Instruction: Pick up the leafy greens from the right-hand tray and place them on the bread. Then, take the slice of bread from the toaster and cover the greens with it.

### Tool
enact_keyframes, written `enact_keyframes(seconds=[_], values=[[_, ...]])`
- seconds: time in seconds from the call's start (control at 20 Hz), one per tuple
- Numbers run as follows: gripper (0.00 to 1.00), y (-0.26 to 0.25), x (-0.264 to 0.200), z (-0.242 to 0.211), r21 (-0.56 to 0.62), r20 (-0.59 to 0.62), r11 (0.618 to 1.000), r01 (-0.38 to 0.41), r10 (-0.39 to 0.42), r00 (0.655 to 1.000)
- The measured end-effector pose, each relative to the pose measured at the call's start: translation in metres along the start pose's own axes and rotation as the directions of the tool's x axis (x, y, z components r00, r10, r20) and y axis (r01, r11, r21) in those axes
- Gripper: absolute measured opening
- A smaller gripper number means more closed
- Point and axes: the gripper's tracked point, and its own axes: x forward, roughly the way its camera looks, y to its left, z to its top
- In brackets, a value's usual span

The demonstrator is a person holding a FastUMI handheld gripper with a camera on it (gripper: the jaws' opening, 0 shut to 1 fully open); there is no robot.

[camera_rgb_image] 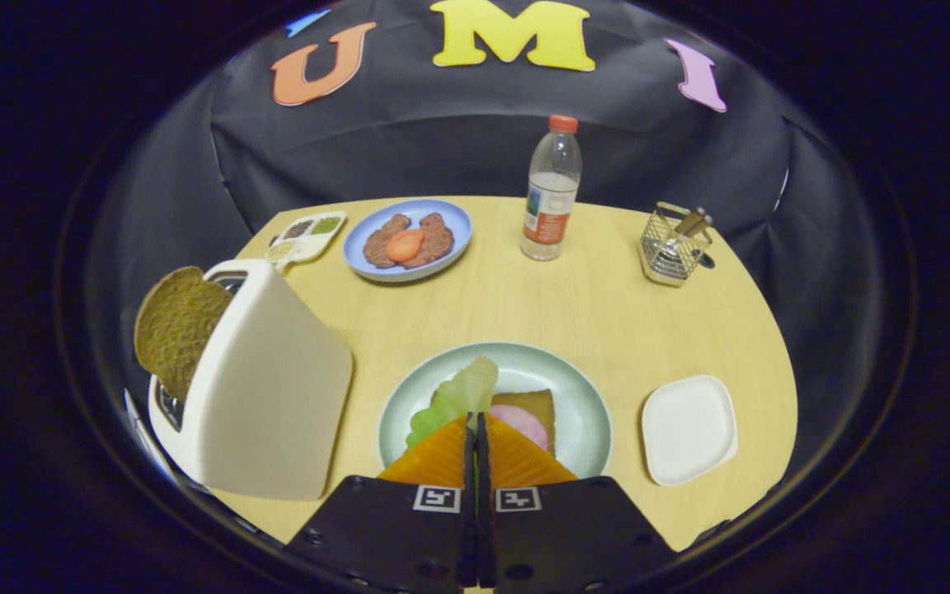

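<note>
Basically my tongs (475, 429) were pinched together on the leafy greens (454, 400), held over the green plate (582, 388) so they'd drop onto the bread (534, 404). Toaster (265, 388) stood left on the desk (590, 305), its bread slice (174, 326) untouched.

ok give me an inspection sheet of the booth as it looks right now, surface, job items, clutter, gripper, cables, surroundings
Surface: pale wooden table, rounded far edge.
Job's things: leafy greens pinched at the fingertips, hanging over the green plate; bread with a pink slice on that plate; second bread slice sticking out of the white toaster; white square tray right of the plate.
Clutter: blue plate of meat and tomato, seasoning dish, water bottle, wire utensil basket.
Grippers: gripper shut on the greens.
Cables: nothing seen.
Surroundings: black cloth wall.
</note>
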Motion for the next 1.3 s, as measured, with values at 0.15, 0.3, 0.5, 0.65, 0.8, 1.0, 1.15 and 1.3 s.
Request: enact_keyframes(seconds=[0.15,0.3,0.5,0.65,0.8,1.0,1.15,1.3], values=[[0.01,-0.015,0.014,0.001,0.017,-0.015,0.999,0.036,-0.036,0.999],[0.01,-0.021,0.022,0.001,0.006,-0.020,0.997,0.071,-0.071,0.997],[0.21,-0.024,0.022,0.003,-0.010,-0.005,0.995,0.096,-0.096,0.995],[0.47,-0.024,0.006,0.007,-0.005,0.031,0.993,0.118,-0.118,0.993],[0.65,-0.014,-0.022,0.009,-0.016,0.081,0.993,0.121,-0.119,0.990],[0.79,0.015,-0.066,0.018,-0.027,0.179,0.994,0.109,-0.103,0.978],[0.88,0.051,-0.093,0.022,-0.057,0.221,0.997,0.053,-0.039,0.975],[0.97,0.086,-0.113,0.027,-0.085,0.235,0.996,-0.008,0.028,0.972]])
